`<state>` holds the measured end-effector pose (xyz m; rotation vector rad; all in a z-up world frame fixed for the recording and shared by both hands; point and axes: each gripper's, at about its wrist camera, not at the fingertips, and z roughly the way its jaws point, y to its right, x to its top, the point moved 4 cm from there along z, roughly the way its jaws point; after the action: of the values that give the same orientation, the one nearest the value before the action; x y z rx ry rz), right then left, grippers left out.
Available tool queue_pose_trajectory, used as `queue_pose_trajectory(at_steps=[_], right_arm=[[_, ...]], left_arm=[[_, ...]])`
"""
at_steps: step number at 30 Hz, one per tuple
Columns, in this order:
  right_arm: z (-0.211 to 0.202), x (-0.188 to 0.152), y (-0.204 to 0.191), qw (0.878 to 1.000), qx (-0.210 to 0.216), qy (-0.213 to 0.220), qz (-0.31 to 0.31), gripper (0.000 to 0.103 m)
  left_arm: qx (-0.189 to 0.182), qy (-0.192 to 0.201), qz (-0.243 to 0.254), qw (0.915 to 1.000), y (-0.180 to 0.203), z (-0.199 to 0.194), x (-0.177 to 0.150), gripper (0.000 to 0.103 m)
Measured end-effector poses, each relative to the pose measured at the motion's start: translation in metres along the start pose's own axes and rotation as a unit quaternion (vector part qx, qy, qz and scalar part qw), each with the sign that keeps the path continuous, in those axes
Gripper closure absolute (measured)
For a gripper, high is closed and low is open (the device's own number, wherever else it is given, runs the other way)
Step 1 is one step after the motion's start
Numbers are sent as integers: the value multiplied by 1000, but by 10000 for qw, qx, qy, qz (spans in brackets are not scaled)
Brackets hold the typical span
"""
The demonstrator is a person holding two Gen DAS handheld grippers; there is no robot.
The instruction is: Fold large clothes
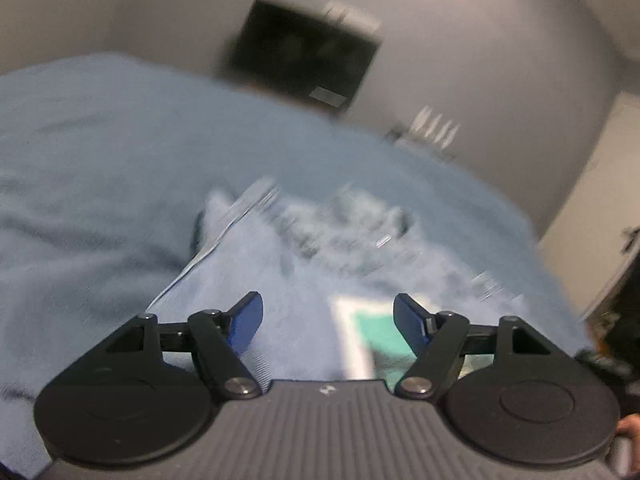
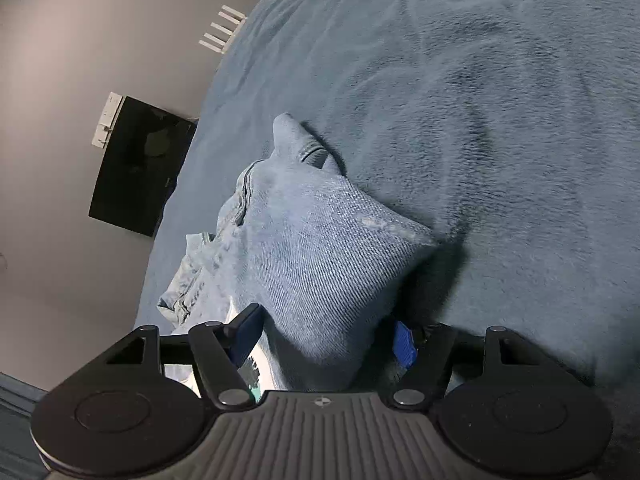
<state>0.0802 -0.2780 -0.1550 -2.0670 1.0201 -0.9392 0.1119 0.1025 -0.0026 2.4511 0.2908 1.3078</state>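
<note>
Watching: we see light denim jeans [image 2: 320, 248] bunched on the blue blanket [image 2: 500, 120].
Left gripper [image 1: 328, 320]: jaws apart, gripping nothing.
Right gripper [image 2: 326, 334]: jaws apart, denim lying loose between them.

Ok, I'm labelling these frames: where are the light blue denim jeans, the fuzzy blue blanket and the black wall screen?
light blue denim jeans [image 2: 320, 248], right wrist view, folded panel
fuzzy blue blanket [image 2: 500, 140], right wrist view, bare pile
black wall screen [image 2: 136, 168], right wrist view, centre

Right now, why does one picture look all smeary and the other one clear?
Left wrist view: smeared by motion blur, so the jeans and the dark screen on the wall look streaky. Right wrist view: sharp, the denim weave shows and the jeans cast a dark shadow on the blue blanket. Both views: the fisheye lens bends the edges.
</note>
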Motion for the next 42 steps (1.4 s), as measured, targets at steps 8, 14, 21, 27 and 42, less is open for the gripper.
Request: queue_pose_trajectory(at_steps=[8,14,21,27,42], right_arm=[[24,9,-12,9992,-145,145,-334,43],[42,18,-2,9997,-148,197,-14,43],[23,12,15,9972,135,256,691,38],[28,2,19,9939,242,196,1053,36],[39,-1,12,9937,300,342,1027,30]], left_arm=[[846,-681,-424,9932,-38,21,-13,43],[979,-805,-157,9918,-38,38,-22,43],[643,-161,160,9977,-2,22,-8,40],[-142,-213,1377,9901,90,37,-22,36],[572,-971,2168,9697,113,119,-59,27]])
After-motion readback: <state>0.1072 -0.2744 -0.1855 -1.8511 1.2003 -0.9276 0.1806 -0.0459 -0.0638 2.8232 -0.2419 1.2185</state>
